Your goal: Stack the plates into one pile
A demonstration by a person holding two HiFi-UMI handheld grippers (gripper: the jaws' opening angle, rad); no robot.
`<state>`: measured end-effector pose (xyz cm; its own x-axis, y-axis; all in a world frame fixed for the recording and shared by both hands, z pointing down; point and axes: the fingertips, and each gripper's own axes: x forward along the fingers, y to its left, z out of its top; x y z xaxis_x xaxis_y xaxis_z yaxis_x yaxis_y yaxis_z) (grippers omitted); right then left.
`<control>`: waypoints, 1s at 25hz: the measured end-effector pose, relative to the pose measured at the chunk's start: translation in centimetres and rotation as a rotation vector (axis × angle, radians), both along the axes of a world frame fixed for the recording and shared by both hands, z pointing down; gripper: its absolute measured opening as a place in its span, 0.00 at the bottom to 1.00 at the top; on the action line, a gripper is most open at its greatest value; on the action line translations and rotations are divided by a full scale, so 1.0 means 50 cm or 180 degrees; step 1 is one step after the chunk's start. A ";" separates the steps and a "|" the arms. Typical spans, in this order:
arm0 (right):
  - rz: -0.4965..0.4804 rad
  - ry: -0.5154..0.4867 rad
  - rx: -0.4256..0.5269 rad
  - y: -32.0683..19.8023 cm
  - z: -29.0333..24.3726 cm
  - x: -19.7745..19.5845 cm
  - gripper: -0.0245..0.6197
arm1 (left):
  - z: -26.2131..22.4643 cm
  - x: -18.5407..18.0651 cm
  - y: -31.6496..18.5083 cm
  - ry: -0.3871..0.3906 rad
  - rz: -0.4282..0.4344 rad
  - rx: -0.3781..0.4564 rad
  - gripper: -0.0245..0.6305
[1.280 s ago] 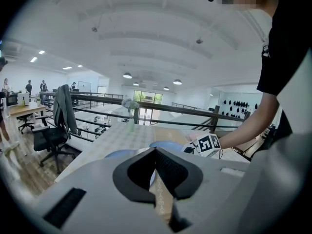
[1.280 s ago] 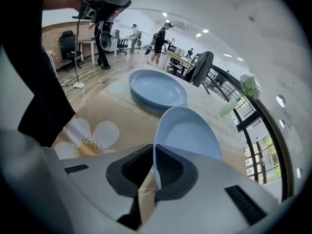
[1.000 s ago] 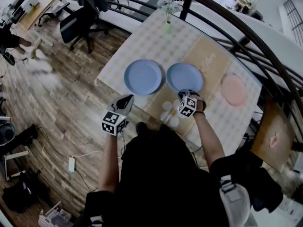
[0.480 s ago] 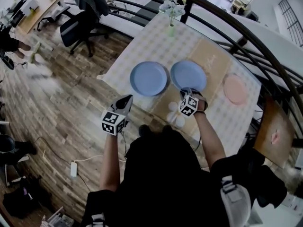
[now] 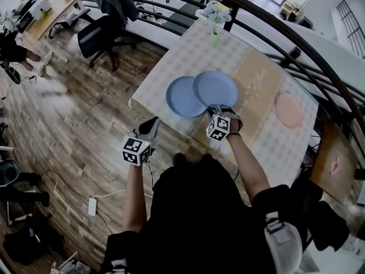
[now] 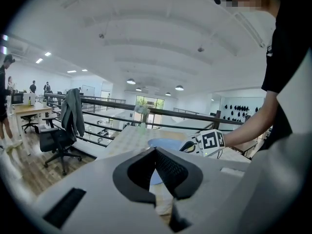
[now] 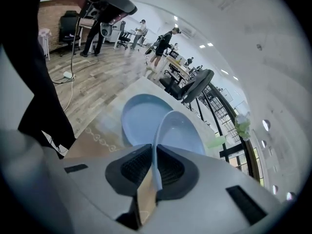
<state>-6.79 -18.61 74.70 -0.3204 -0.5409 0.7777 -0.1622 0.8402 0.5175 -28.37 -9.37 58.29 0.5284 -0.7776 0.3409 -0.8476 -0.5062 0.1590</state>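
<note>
**A:** Where are the plates?

**B:** The right gripper (image 5: 215,112) clamps the rim of the lifted blue plate (image 5: 215,88). It now overlaps the second blue plate (image 5: 179,99) on the table (image 5: 188,56); earlier they were side by side. The pink plate (image 5: 290,110) lies well apart.

**A:** And the other tongs?

**B:** The left gripper (image 6: 156,152) is closed on nothing.

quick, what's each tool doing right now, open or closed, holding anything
left tool: closed, nothing in it
right tool: closed on the rim of a blue plate
</note>
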 end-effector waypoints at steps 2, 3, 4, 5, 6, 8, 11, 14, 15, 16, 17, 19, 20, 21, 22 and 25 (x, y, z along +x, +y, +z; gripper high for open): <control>-0.0090 -0.0005 0.0015 0.010 0.000 -0.037 0.09 | -0.005 -0.017 0.007 0.0006 -0.0016 0.0010 0.04; -0.0123 -0.0009 0.0012 0.015 0.000 -0.053 0.08 | -0.008 -0.022 0.009 0.0010 -0.0019 0.0018 0.04; -0.0149 -0.0012 0.0007 0.019 0.003 -0.067 0.08 | -0.010 -0.027 0.010 0.0006 -0.0018 0.0026 0.04; -0.0172 -0.0012 0.0004 0.022 0.006 -0.080 0.08 | -0.012 -0.032 0.011 -0.0004 -0.0017 0.0035 0.04; -0.0197 -0.0011 0.0001 0.024 0.010 -0.094 0.08 | -0.013 -0.038 0.012 -0.0014 -0.0020 0.0042 0.04; -0.0260 -0.0011 -0.0011 0.029 0.019 -0.120 0.09 | -0.013 -0.053 0.017 -0.0023 -0.0040 0.0046 0.04; -0.0353 0.0024 -0.0030 0.038 0.035 -0.150 0.09 | -0.008 -0.073 0.024 -0.0021 -0.0083 0.0033 0.04; -0.0427 0.0046 -0.0068 0.049 0.042 -0.175 0.09 | -0.002 -0.092 0.031 -0.0016 -0.0133 0.0002 0.04; -0.0456 0.0050 -0.0078 0.054 0.046 -0.185 0.09 | 0.000 -0.098 0.034 -0.0015 -0.0148 -0.0008 0.04; -0.0486 0.0053 -0.0089 0.059 0.051 -0.195 0.09 | 0.002 -0.105 0.038 -0.0017 -0.0158 -0.0017 0.04; -0.0513 0.0051 -0.0105 0.064 0.054 -0.205 0.09 | 0.004 -0.111 0.042 -0.0021 -0.0165 -0.0025 0.04; -0.0546 0.0044 -0.0133 0.074 0.059 -0.221 0.09 | 0.010 -0.120 0.048 -0.0022 -0.0171 -0.0041 0.04; -0.0554 0.0044 -0.0154 0.077 0.065 -0.228 0.09 | 0.013 -0.125 0.050 -0.0019 -0.0173 -0.0048 0.04; -0.0559 0.0045 -0.0181 0.079 0.072 -0.234 0.09 | 0.015 -0.129 0.051 -0.0013 -0.0174 -0.0055 0.04; -0.0558 0.0049 -0.0210 0.080 0.080 -0.237 0.09 | 0.017 -0.133 0.051 -0.0003 -0.0177 -0.0059 0.04; -0.0535 0.0081 -0.0250 0.079 0.095 -0.243 0.09 | 0.017 -0.140 0.053 0.0029 -0.0192 -0.0062 0.04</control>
<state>-18.95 -14.65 79.45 -0.3809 -0.4186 0.8245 -0.0038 0.8924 0.4513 -35.38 -6.73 59.14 0.4838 -0.8014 0.3517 -0.8750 -0.4509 0.1763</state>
